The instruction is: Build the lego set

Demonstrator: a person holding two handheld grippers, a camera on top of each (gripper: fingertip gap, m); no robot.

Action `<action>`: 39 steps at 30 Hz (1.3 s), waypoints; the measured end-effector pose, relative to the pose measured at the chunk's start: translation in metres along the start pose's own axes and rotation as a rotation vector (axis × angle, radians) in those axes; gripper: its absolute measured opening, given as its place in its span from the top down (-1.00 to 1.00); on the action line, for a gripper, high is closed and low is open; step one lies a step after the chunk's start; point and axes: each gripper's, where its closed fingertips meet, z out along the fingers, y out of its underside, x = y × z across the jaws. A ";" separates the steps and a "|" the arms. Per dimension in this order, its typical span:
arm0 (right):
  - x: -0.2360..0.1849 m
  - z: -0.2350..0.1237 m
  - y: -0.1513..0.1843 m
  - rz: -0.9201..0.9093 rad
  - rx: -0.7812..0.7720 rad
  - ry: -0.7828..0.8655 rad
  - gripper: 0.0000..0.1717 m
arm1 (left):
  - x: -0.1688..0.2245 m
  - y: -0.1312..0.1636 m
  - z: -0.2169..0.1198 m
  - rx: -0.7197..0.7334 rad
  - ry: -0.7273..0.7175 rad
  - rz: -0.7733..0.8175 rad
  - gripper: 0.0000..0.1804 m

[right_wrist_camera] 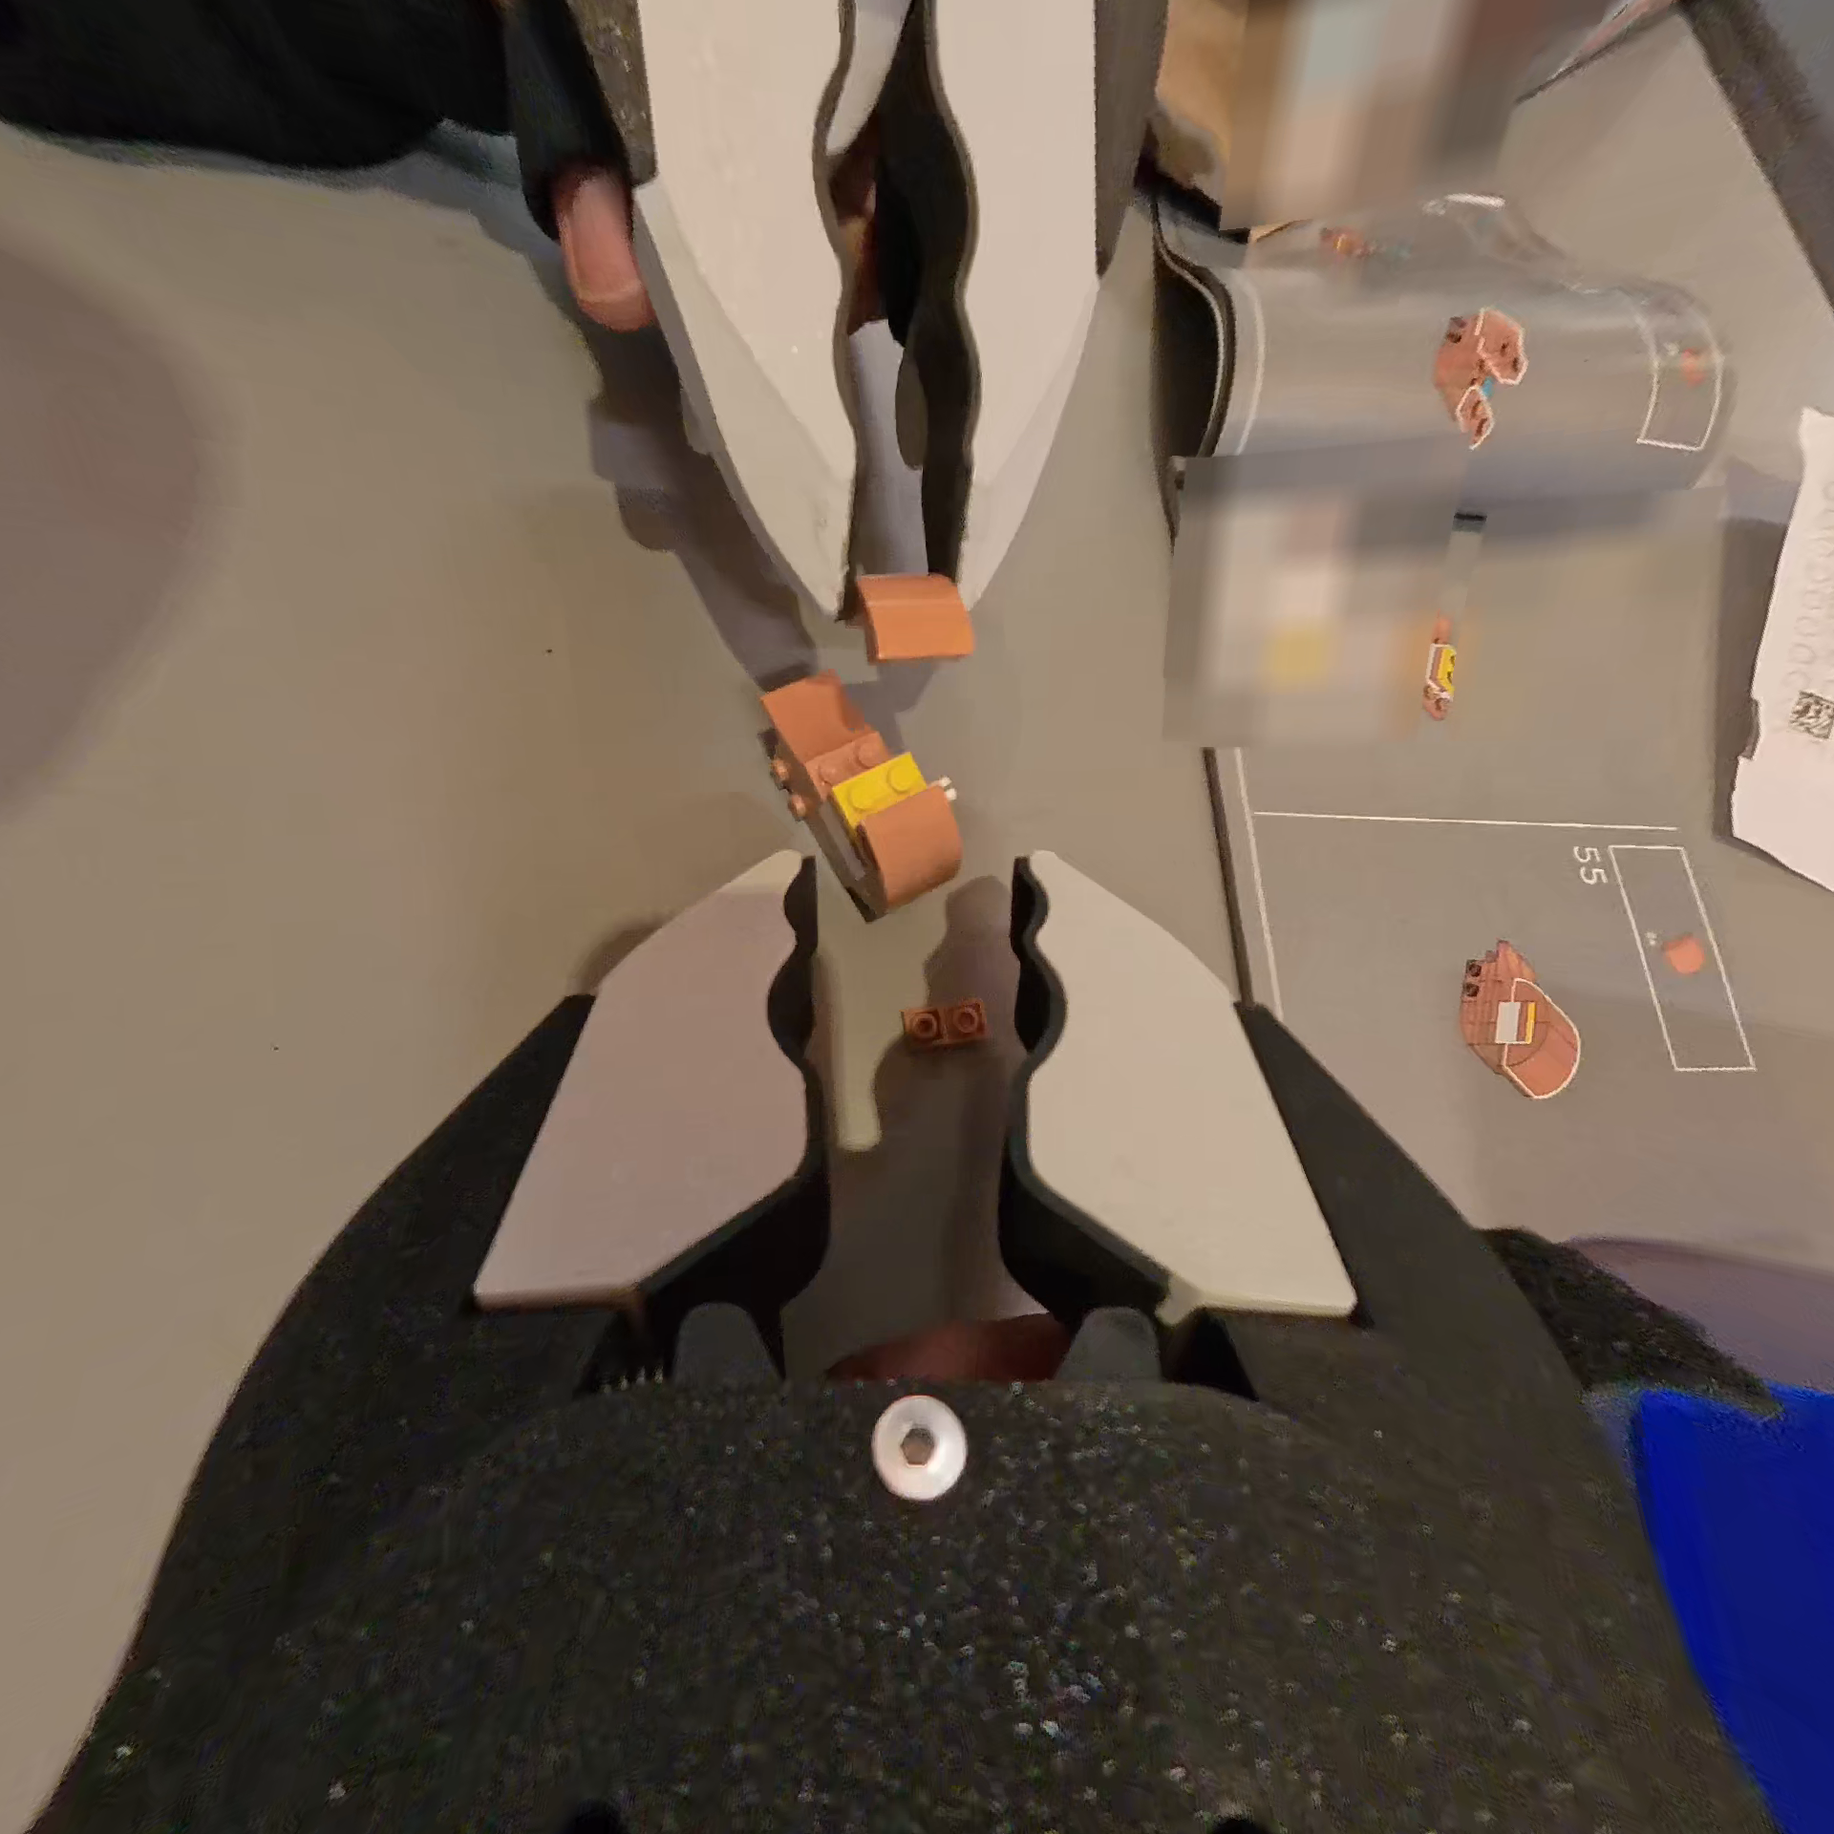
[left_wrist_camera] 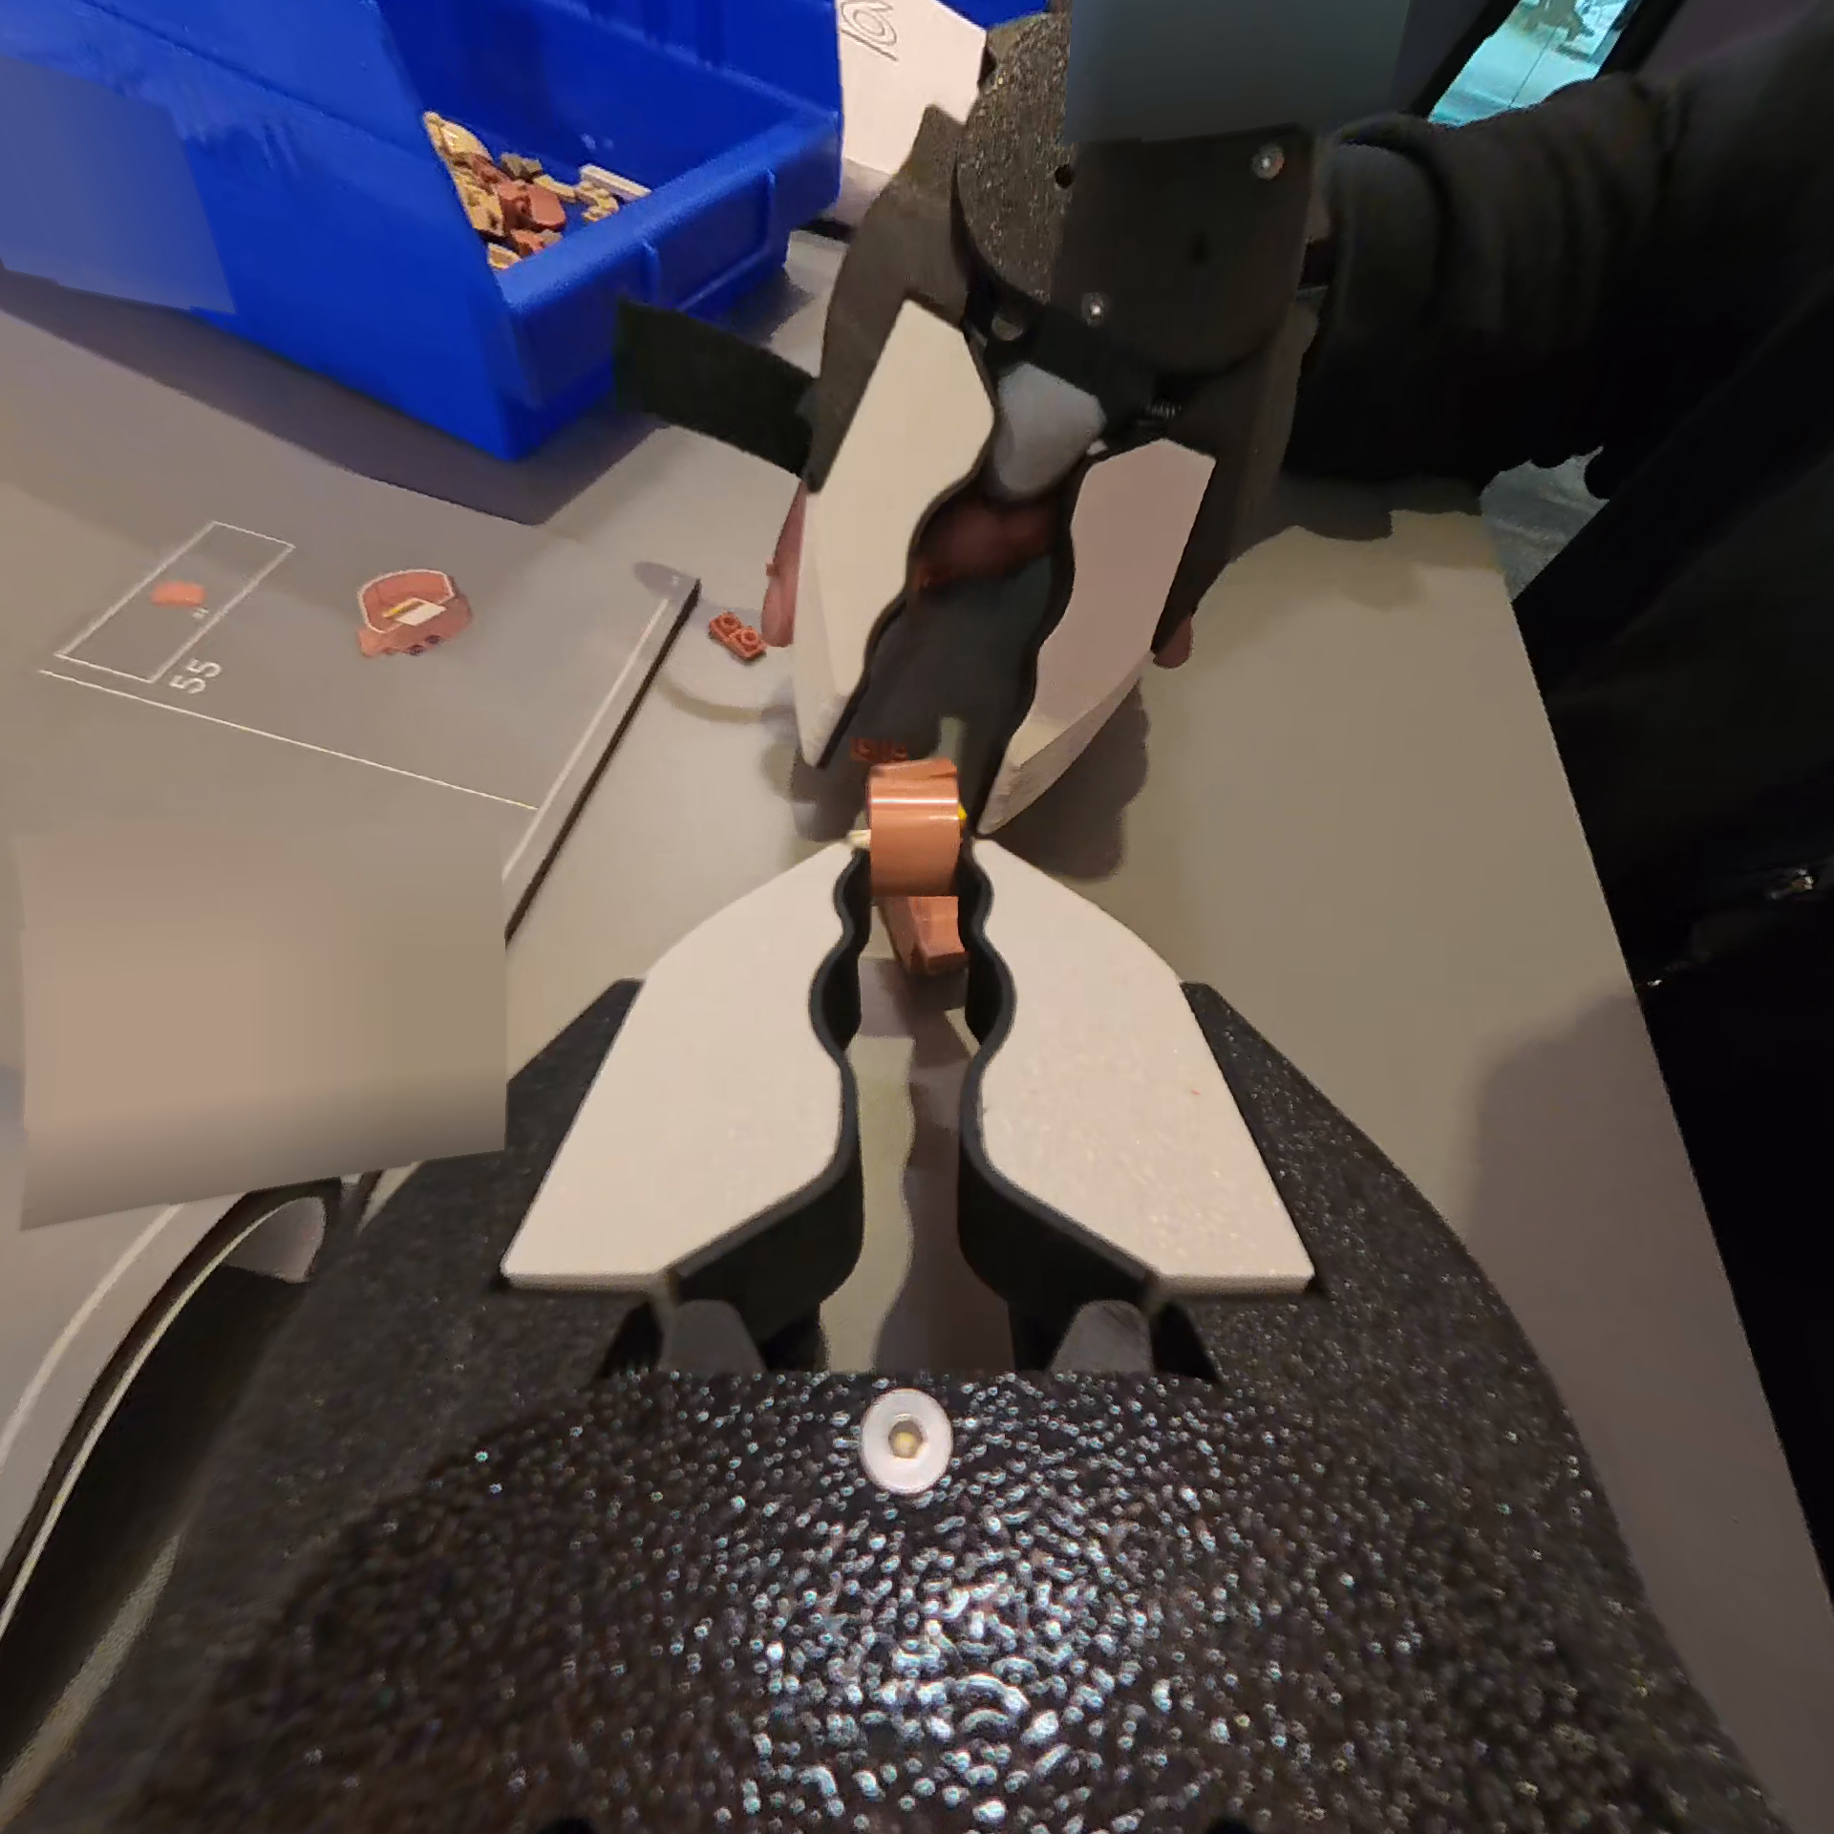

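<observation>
Grippers meet tip to tip over the counter [right_wrist_camera: 298, 695] — left gripper [left_wrist_camera: 913, 863] pinching a curved brown brick [right_wrist_camera: 913, 615], right gripper [right_wrist_camera: 908, 873] spread just behind a brown-and-yellow brick model [right_wrist_camera: 863, 794] lying between them.

We see soft, even indoor light from overhead; dull shadows pool beneath both grippers on the grey table [right_wrist_camera: 298, 695]; specks of glare dot the black housing [left_wrist_camera: 893, 1637]; wide-angle bending warps the edges; motion blur smears the brick pieces [right_wrist_camera: 863, 794]; mosaic patches mask some areas.
</observation>
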 end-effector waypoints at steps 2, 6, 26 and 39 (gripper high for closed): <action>-0.002 0.002 -0.001 -0.004 -0.014 -0.001 0.64 | 0.002 0.000 0.002 -0.007 0.005 -0.003 0.82; -0.006 0.004 -0.006 0.013 -0.017 0.000 0.74 | 0.003 0.002 0.004 -0.021 -0.002 0.002 0.82; -0.006 -0.003 -0.015 0.245 0.105 0.070 0.77 | 0.005 -0.003 0.010 -0.011 -0.065 0.112 0.83; -0.008 -0.003 -0.019 0.194 0.126 0.087 0.78 | 0.008 0.004 0.012 -0.054 -0.044 0.121 0.82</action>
